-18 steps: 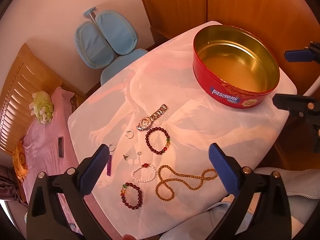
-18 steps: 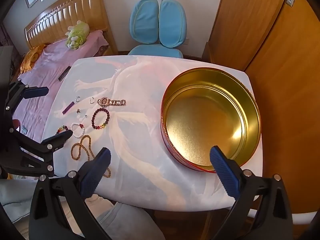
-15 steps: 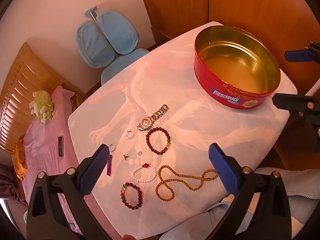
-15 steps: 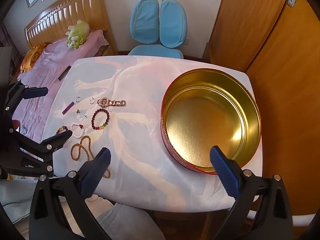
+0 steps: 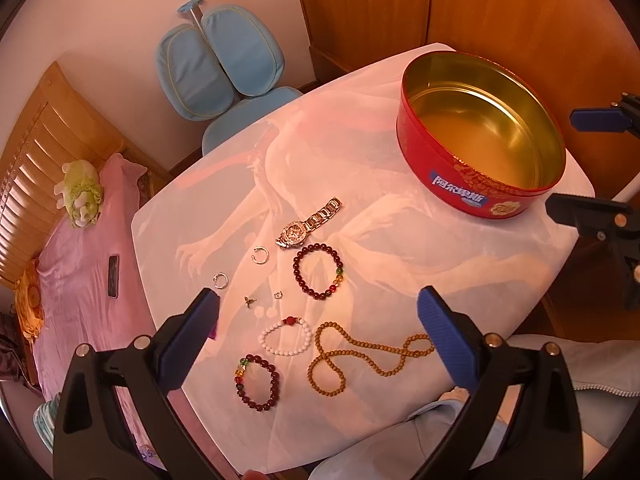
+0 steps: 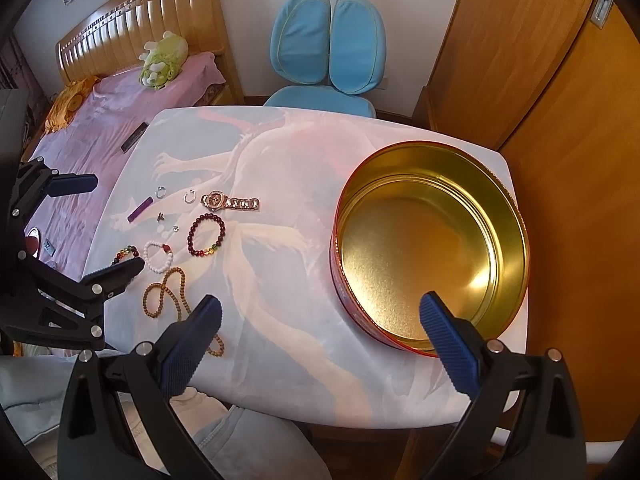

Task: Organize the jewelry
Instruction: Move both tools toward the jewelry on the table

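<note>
Both grippers hang above the table (image 5: 400, 240) with fingers spread wide, holding nothing: the left gripper (image 5: 318, 314) over the jewelry, the right gripper (image 6: 320, 320) by the near edge. The watch (image 5: 308, 229), bracelets (image 5: 318, 271) and necklace (image 5: 360, 352) lie near the left edge. The tin (image 6: 432, 240) sits open toward the right edge.
</note>
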`<state>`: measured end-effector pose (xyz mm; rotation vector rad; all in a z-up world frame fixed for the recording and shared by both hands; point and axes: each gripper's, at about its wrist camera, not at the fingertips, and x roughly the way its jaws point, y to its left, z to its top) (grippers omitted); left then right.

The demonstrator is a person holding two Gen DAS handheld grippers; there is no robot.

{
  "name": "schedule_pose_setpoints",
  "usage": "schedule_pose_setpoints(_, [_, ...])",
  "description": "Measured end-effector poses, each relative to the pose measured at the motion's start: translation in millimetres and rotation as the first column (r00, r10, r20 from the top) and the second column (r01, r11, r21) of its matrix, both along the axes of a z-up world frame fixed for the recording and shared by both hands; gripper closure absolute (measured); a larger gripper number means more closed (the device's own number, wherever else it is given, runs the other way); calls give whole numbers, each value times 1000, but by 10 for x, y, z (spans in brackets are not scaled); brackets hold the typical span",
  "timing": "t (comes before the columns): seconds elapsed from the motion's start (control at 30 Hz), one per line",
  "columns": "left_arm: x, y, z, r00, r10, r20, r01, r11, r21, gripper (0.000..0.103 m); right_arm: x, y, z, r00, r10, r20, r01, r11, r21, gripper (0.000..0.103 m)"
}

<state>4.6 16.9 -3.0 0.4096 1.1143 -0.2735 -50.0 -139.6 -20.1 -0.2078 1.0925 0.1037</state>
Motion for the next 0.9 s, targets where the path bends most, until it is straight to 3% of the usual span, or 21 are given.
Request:
schedule_pose_setpoints(0.07, [-13,11,14,999,-4,52,4,1000,-6,7,-14,-10,3,1000,-5,0,5,1000,-1,3])
schedule_pose_setpoints(0.23, [-35,2,-9,1000,-18,-5,18,1000,-7,7,-53,-27,-7,1000,-19,-1,19,1000,0,4])
schedule_pose_setpoints(0.6, [-128,19,25,999,-28,18,28,999,-20,7,-102,-21,-23,1000,-26,-7,26,1000,8,4])
schedule_pose_setpoints(0.8, [-61,421,119,994,34,108,-30,999,-42,7,-177,30,-131,999,-49,-10,49,996,71,4])
schedule_pose_setpoints(0.9, [59,675,-22,995,83,46,-79,994,-78,7,-153,87,-263,998,-58,-11,59,995,84,4])
